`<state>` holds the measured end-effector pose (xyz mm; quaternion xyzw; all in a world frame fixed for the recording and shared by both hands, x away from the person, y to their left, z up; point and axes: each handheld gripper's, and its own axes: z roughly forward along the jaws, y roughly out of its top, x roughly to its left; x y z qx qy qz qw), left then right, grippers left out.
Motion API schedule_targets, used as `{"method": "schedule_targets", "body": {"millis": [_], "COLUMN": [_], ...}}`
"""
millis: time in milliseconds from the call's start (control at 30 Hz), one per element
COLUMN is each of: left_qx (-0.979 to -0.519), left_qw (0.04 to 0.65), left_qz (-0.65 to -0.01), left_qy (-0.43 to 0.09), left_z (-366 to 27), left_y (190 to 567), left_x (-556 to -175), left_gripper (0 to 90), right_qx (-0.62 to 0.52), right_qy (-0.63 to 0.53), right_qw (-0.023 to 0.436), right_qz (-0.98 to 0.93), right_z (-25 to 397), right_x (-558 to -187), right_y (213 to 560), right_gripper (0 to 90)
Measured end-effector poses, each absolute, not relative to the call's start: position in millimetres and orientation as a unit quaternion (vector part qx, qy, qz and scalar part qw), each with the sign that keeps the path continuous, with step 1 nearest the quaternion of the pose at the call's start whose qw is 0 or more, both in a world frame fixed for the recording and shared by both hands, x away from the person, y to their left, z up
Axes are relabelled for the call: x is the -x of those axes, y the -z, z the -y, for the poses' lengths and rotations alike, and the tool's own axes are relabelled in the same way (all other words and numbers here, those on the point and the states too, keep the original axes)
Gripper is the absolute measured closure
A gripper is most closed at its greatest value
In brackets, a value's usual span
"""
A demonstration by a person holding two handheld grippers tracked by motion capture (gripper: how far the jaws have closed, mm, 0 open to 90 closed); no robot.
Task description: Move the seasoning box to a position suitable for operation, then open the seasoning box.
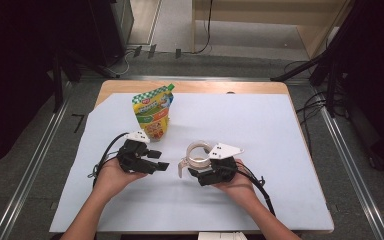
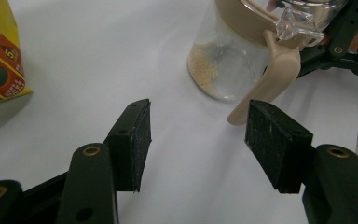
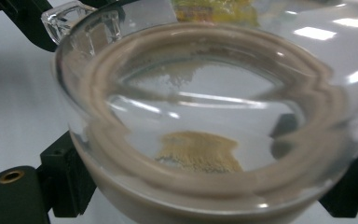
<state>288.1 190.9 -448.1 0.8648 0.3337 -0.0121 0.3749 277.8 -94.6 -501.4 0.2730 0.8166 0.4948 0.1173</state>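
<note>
White surface: the right tool clamps a clear jar, its base hidden; the left tool gapes empty beside a half-cropped pouch.

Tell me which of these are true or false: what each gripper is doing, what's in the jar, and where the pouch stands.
1. The right gripper is shut on the clear jar. True.
2. The left gripper grips the snack pouch. False: its jaws stand open, holding nothing.
3. The jar is full to the brim. False: only a little yellowish powder lies at the bottom.
4. The pouch stands upright on the white table sheet. True.
5. The jar's tan latch hangs open. True.
</note>
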Motion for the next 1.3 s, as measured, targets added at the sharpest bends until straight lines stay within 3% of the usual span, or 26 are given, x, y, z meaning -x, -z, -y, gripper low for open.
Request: {"method": "schedule_targets", "body": {"millis": [733,867,933,1033,1167,1233,1300], "left_qx": [-0.866,-0.861,-0.862,-0.864,-0.868,-0.868,-0.866], "left_qw": [0.379,0.387,0.389,0.386,0.385,0.388,0.391], "left_qz": [-0.327,-0.328,-0.324,-0.323,-0.312,-0.309,-0.31], "left_qy": [0.016,0.021,0.022,0.024,0.032,0.03,0.033], "left_z": [-186.4,-184.0,-182.3,-179.6,-175.3,-173.4,-171.6], "left_y": [447.4,445.0,444.5,445.0,443.8,443.4,444.1], "left_x": [-285.1,-284.2,-284.3,-284.2,-282.3,-283.8,-286.7], "left_gripper": [42.1,48.6,49.4,57.2,75.1,83.2,89.1], "right_qx": [-0.283,-0.267,-0.266,-0.257,-0.259,-0.263,-0.269], "right_qy": [-0.466,-0.455,-0.455,-0.449,-0.441,-0.439,-0.44], "right_qw": [0.069,0.077,0.078,0.085,0.086,0.072,0.065], "right_qz": [-0.836,-0.846,-0.846,-0.852,-0.855,-0.856,-0.854], "right_z": [121.4,133.7,134.8,138.0,142.7,147.3,148.8], "right_x": [-267.9,-257.0,-255.1,-249.2,-245.4,-245.1,-245.0], "right_y": [487.8,479.9,478.4,471.9,469.3,468.5,467.5], "right_gripper": [10.7,21.2,21.8,25.8,33.1,42.7,45.5]}}
